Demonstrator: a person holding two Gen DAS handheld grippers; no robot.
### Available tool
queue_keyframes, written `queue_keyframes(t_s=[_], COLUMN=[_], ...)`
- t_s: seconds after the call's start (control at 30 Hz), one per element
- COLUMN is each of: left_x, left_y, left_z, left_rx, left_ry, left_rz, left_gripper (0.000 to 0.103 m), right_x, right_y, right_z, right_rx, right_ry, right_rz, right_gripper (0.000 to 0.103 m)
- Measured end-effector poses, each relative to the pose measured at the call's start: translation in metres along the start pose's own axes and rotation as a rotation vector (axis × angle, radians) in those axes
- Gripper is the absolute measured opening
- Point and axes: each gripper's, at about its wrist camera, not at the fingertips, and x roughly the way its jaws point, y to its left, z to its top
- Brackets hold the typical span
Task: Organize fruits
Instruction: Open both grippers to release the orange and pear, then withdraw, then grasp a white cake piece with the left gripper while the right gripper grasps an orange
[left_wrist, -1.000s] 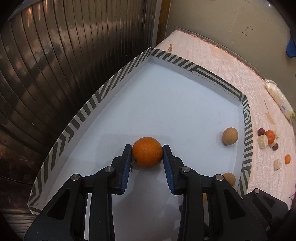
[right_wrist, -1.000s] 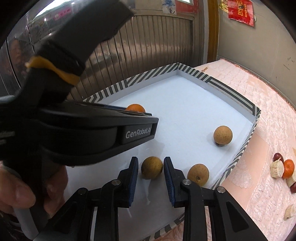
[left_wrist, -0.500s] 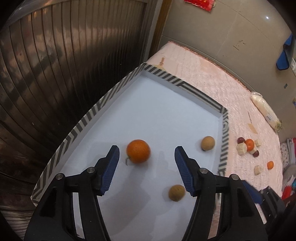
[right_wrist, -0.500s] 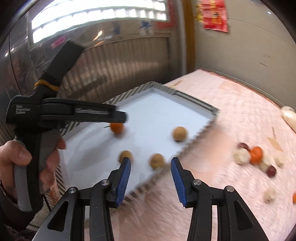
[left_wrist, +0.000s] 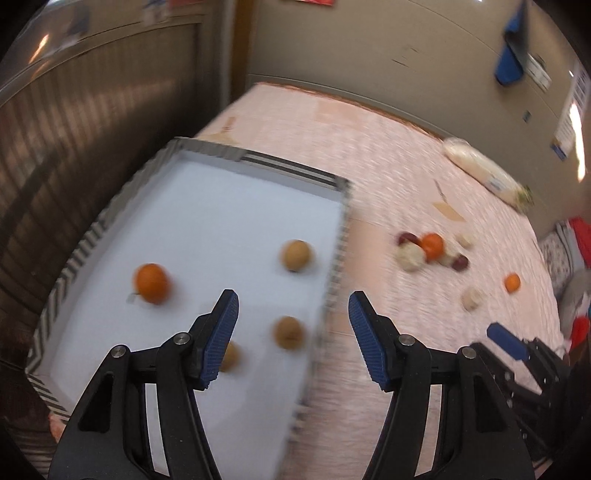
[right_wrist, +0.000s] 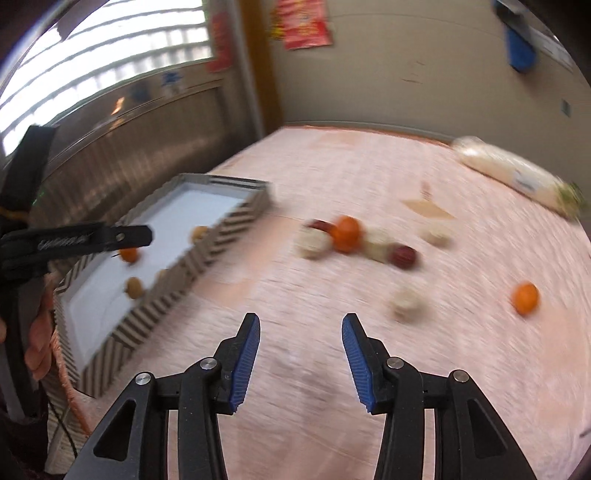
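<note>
A white tray with a striped rim (left_wrist: 336, 236) lies on the pink cloth and shows in the right wrist view (right_wrist: 221, 236) too. It holds an orange (left_wrist: 150, 283) and three brown round fruits (left_wrist: 295, 254). My left gripper (left_wrist: 293, 314) is open and empty above the tray's right edge. My right gripper (right_wrist: 300, 336) is open and empty above bare cloth. A cluster of loose fruits with an orange one (right_wrist: 345, 229) lies ahead, and a lone orange (right_wrist: 524, 297) sits to the right.
A white bag (right_wrist: 517, 177) lies at the cloth's far side. A metal shutter (left_wrist: 74, 129) runs along the left of the tray. A wall (right_wrist: 406, 66) stands behind. The frames are motion-blurred.
Both grippers let go of their fruits in the tray, opened wide and pulled back. The right one has swung right over the cloth toward the loose fruits.
</note>
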Motion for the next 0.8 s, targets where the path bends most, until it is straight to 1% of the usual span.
queue_keyframes(t_s=[0.17,0.27,0.4,0.5,0.6,0.67,0.8], left_x=[0.006,0.012,0.027,0.047,0.064,0.071,0.085], left_y=[-0.042,-0.072,-0.114,-0.144,-0.164,-0.173,-0.189], left_z=[-0.005,-0.006,-0.007,-0.009,-0.011,-0.012,-0.011], left_rx=[0.071,0.119,0.192,0.248,0.279,0.295,0.326], left_ry=[0.016,0.019,0.037,0.071,0.104,0.110,0.117], left_rz=[-0.030,-0.061,-0.091,-0.103,-0.092,-0.097,-0.081], left_gripper=[0.063,0.063,0.063,0.063,0.063,0.063,0.063], right_x=[-0.014,-0.020,-0.029,-0.037,-0.042,-0.043,-0.043], right_y=[-0.041,-0.060,-0.088,-0.110,-0.124,-0.132,-0.144], right_z=[-0.014,-0.021,-0.030,-0.034,-0.034,-0.033,-0.035], right_rx=[0.059,0.094,0.143,0.186,0.205,0.206,0.221], right_ry=[0.001,-0.002,-0.004,-0.011,-0.018,-0.018,-0.017], right_rz=[-0.057,-0.085,-0.122,-0.162,-0.182,-0.202,-0.199], right_gripper=[0.045,0.045,0.045,0.045,0.045,0.045,0.046])
